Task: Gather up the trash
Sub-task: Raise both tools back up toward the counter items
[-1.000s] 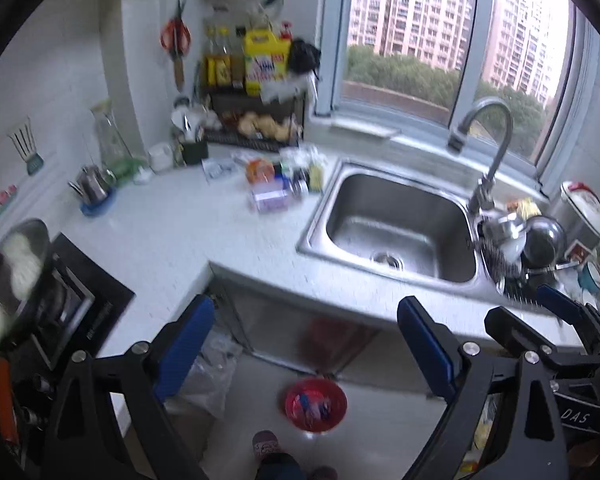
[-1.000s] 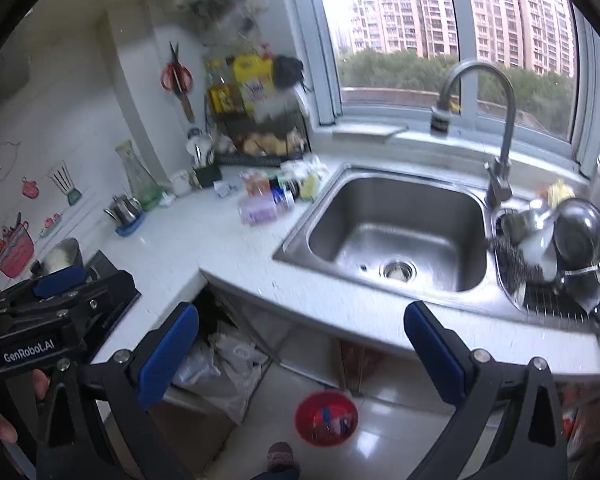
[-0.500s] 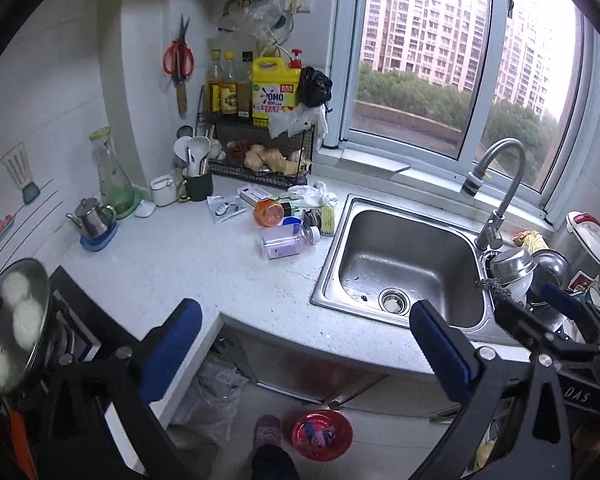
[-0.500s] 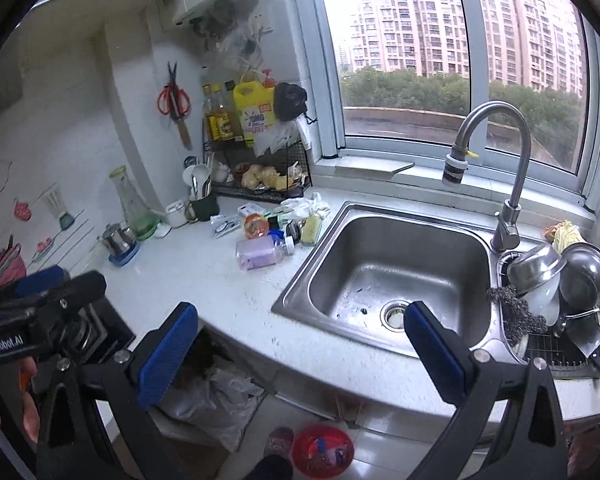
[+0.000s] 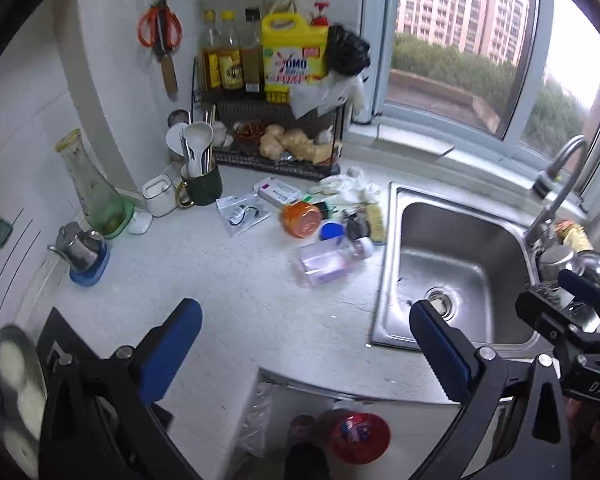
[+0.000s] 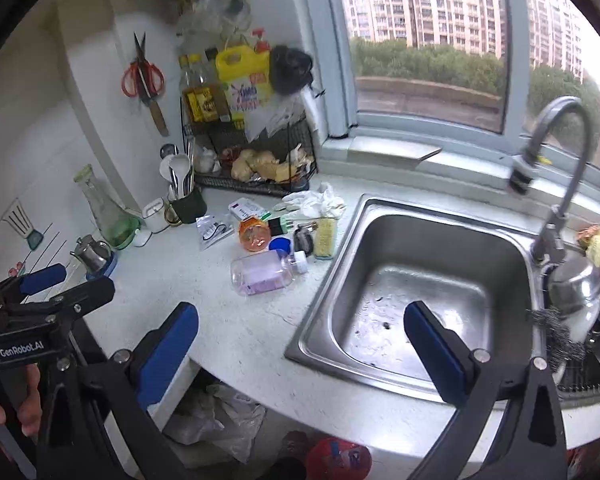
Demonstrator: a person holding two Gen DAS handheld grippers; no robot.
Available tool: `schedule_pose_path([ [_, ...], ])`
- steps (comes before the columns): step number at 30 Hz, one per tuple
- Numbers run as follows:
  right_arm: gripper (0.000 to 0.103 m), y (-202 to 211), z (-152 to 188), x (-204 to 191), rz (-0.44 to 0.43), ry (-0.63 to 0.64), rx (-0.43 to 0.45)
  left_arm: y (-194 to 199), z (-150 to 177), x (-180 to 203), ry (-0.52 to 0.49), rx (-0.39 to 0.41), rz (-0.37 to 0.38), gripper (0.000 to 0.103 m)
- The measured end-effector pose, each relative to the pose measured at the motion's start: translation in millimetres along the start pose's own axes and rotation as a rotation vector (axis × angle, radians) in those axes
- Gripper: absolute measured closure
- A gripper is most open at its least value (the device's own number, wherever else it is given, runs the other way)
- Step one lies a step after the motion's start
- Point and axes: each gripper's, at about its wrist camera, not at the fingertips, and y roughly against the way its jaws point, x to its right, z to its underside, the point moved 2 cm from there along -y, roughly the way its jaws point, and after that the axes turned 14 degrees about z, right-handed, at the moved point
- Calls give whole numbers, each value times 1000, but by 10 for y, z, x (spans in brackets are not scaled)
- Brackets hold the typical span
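Trash lies in a cluster on the white counter left of the sink: a clear lilac plastic bottle (image 5: 326, 261) (image 6: 262, 272) on its side, an orange lidded tub (image 5: 301, 218) (image 6: 254, 234), a blue cap (image 5: 331, 231), a clear plastic packet (image 5: 242, 212) (image 6: 214, 231), a small white box (image 5: 279, 193) and crumpled white tissue (image 5: 346, 185) (image 6: 314, 203). My left gripper (image 5: 304, 340) is open and empty above the counter's front part. My right gripper (image 6: 300, 338) is open and empty above the sink's left rim. A red bin (image 5: 359, 436) (image 6: 339, 458) with scraps stands on the floor below.
A steel sink (image 5: 456, 272) with a tall tap (image 6: 556, 168) lies to the right, with dishes (image 6: 576, 288) beside it. A wire rack (image 5: 276, 152) with bottles, a utensil mug (image 5: 200, 188), a glass carafe (image 5: 90, 188) and a small kettle (image 5: 82, 250) stand at the back. A stove pan (image 5: 8, 392) is at lower left.
Both grippers have risen and moved forward over the counter toward the trash cluster, which now looks larger and nearer. Both stay open.
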Motion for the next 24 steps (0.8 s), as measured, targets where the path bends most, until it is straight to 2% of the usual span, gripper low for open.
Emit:
schedule_pose_path([
  [6, 0, -519, -231, -306, 27, -14, -120, -493, -297, -435, -22, -96, 42, 0],
  [9, 0, -758, -298, -440, 36, -27, -182, -745, -427, -635, -37, -143, 30, 0],
  [12, 0, -1001, -352, -550, 54, -41, -250, -996, -527, -813, -54, -202, 72, 0],
  [18, 0, -1494, -412, -733, 45, -114, -405, -1465, -640, -1082, -69, -300, 96, 0],
  [24, 0, -1898, -461, -844, 62, -194, -494, -1877, -711, -1304, -54, -358, 125, 0],
])
